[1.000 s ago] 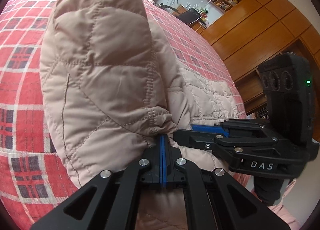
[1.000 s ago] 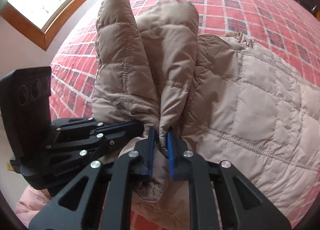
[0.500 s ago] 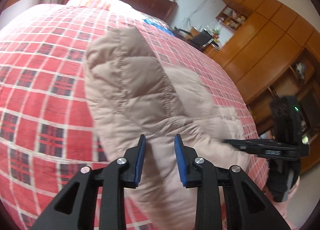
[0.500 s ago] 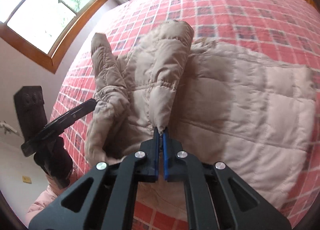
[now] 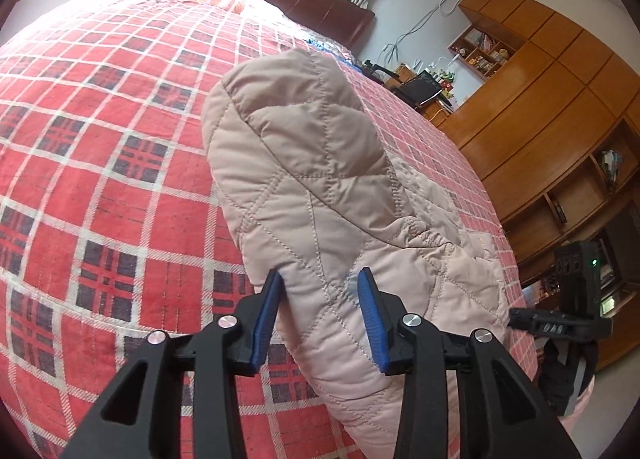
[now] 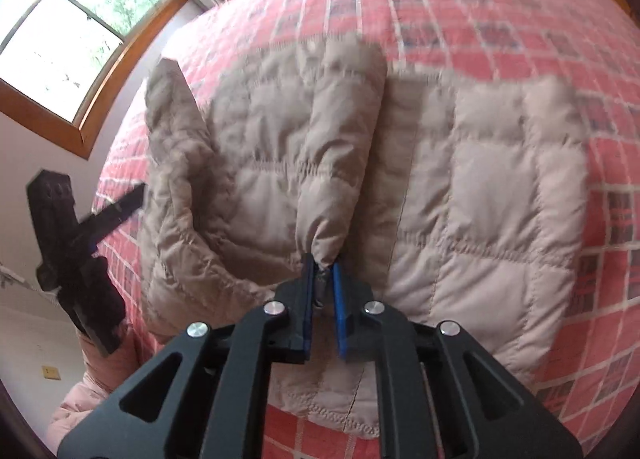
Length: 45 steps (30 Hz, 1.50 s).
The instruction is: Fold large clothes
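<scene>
Quilted beige jacket [image 6: 460, 187] lying on the red plaid bedspread [image 5: 100, 147], both sleeves laid over the body, probably to narrow it for folding. Right gripper [image 6: 322, 299]: blue pads nearly together, pinching the cuff [image 6: 326, 247] of 1 sleeve. Left gripper [image 5: 320, 311]: jaws apart, straddling the other sleeve [image 5: 312, 179] without clamping. Lettering on the right gripper, seen from the left wrist, appears reversed and unreadable.

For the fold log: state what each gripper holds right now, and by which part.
The left gripper is open, holding nothing. The right gripper has the jacket sleeve's cuff end between its nearly closed fingers; whether it grips is unclear.
</scene>
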Available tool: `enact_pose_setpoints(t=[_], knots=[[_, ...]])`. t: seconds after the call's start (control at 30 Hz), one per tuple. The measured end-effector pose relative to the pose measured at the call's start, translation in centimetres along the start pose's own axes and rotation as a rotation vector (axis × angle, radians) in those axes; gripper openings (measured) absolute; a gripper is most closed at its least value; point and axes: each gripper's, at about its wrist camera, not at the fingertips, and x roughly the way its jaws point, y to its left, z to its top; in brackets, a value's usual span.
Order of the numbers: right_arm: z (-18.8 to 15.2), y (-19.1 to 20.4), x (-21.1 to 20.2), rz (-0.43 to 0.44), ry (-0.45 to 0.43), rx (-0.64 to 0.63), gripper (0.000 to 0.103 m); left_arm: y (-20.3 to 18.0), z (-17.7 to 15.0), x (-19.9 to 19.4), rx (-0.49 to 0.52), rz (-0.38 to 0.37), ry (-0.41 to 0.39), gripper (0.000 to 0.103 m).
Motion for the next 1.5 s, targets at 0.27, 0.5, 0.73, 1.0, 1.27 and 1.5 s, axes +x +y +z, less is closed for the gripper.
enact_pose_setpoints(t=[0.27, 0.5, 0.73, 1.0, 1.27, 1.5], knots=[[2.8, 4.2, -3.1, 0.081, -0.076, -0.075, 0.043, 0.2, 0.3, 0.5, 0.006, -0.011, 0.007, 0.04], [4.8, 8.5, 2.2, 0.135, 0.08, -0.133, 0.035, -0.4, 0.1, 0.5, 0.031, -0.001, 0.001, 0.044], [2.1, 7.4, 0.7, 0.168, 0.047, -0.122, 0.005, -0.4, 0.0, -0.8, 0.013, -0.046, -0.005, 0.044], [-3.7, 2.6, -3.5, 0.105, -0.058, -0.057, 0.004, -4.3, -0.4, -0.5, 0.124, -0.06, -0.009, 0.044], [-7.4, -2.1, -0.5, 0.146, -0.006, 0.051, 0.005, -9.0, -1.8, 3.4, 0.274, 0.003, 0.037, 0.052], [-4.2, -2.4, -4.3, 0.086, -0.114, 0.068, 0.076, -10.3, -2.2, 4.2, 0.289, 0.05, 0.035, 0.054]])
